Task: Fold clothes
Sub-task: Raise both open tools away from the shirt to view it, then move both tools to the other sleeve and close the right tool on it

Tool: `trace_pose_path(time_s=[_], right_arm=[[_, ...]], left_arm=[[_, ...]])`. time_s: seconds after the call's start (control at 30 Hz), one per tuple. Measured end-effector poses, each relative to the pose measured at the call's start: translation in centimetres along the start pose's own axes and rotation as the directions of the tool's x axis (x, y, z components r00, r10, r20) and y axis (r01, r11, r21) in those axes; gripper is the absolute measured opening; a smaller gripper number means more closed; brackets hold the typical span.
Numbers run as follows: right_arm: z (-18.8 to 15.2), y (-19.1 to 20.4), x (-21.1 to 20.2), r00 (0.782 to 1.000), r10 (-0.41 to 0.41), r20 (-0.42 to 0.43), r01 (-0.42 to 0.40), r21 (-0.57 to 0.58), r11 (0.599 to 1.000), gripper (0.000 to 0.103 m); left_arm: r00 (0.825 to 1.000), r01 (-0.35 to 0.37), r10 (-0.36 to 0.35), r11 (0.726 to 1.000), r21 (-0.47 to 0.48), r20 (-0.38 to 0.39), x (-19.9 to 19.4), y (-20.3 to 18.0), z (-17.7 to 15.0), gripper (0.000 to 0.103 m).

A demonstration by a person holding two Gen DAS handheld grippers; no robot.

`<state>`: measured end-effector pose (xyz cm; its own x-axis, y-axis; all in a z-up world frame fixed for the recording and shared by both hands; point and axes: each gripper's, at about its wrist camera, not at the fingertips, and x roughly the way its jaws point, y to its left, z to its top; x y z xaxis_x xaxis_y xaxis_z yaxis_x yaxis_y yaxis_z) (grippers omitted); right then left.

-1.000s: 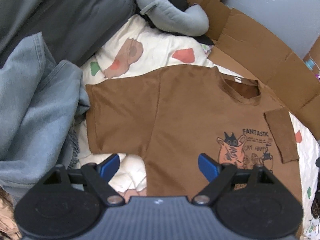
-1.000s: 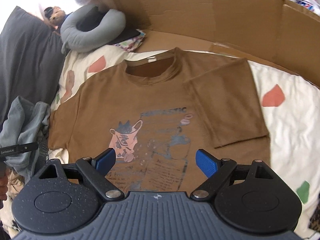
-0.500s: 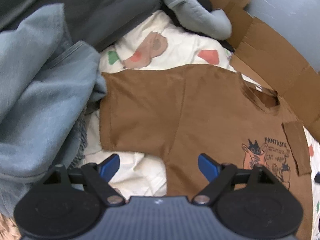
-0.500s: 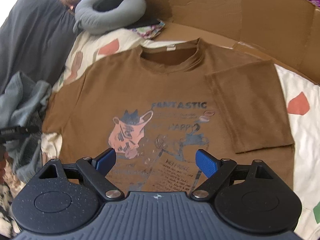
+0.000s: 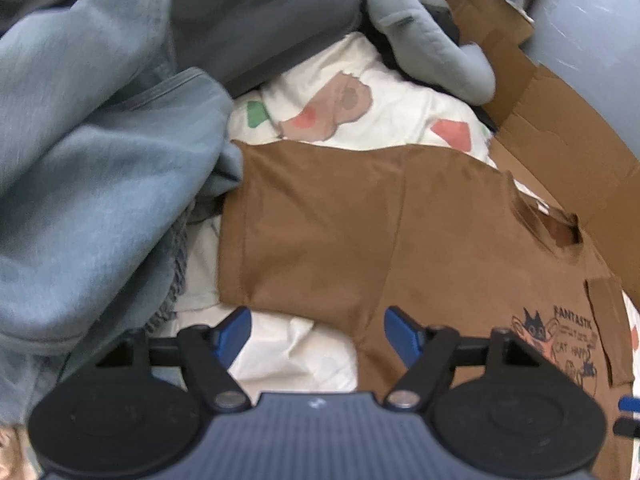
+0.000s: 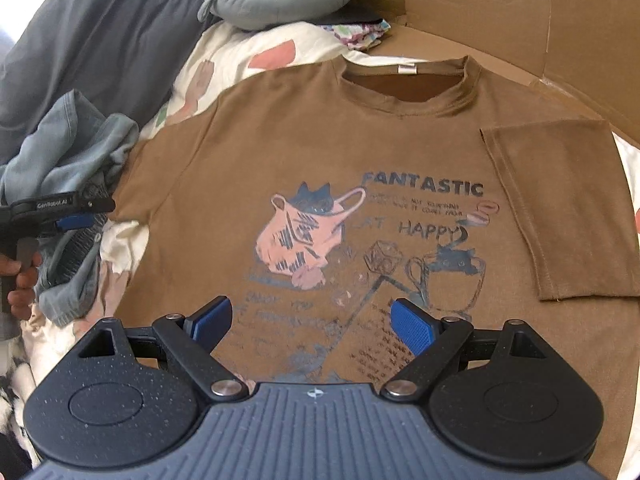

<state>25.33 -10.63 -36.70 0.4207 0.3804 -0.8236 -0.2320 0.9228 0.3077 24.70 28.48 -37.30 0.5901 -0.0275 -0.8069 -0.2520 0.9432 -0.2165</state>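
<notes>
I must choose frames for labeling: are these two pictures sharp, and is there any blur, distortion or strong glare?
Left wrist view: motion blur smears the blue-grey garment, while the brown T-shirt is only soft. Right wrist view: sharper, with the print on the shirt readable. Both views: fisheye bending at the edges; bright patch top left in the right one.

I see one brown T-shirt (image 6: 360, 152) lying flat, print side up, collar toward 12 o'clock. Sleeve at 3 o'clock is folded inward onto the body; sleeve at 9 o'clock extends outward.
</notes>
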Motion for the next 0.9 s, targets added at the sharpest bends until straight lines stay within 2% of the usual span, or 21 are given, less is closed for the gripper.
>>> trace_pose_path(time_s=[0.27, 0.37, 0.5, 0.6, 0.73, 0.9], right_arm=[[-0.3, -1.0, 0.2, 1.0, -0.011, 0.003, 0.011, 0.021, 1.0, 0.09], [-0.4, -1.2, 0.4, 1.0, -0.019, -0.006, 0.019, 0.015, 1.0, 0.09], [-0.8, -1.6, 0.7, 0.999, -0.028, -0.024, 0.028, 0.015, 0.999, 0.09], [-1.2, -1.7, 0.9, 0.999, -0.03, -0.034, 0.03, 0.011, 0.999, 0.09], [-1.5, -1.7, 1.1, 0.998, -0.03, -0.047, 0.03, 0.0, 1.0, 0.09], [-1.4, -1.5, 1.3, 0.999, -0.017, -0.04, 0.017, -0.001, 1.0, 0.09]], left_arm=[[0.997, -0.022, 0.028, 0.996, -0.091, 0.068, 1.8, 1.8, -1.4, 0.066], [0.997, -0.021, 0.032, 0.989, -0.144, 0.076, 2.8, 2.5, -1.5, 0.066], [0.995, 0.029, -0.01, 0.978, -0.206, 0.095, 3.9, 3.3, -1.6, 0.066], [0.993, 0.047, -0.021, 0.972, -0.23, 0.113, 4.6, 3.6, -1.6, 0.071], [0.989, 0.034, -0.004, 0.979, -0.203, 0.148, 4.6, 3.3, -1.4, 0.074], [0.978, 0.069, -0.029, 0.979, -0.189, 0.206, 3.3, 3.1, -1.3, 0.064]])
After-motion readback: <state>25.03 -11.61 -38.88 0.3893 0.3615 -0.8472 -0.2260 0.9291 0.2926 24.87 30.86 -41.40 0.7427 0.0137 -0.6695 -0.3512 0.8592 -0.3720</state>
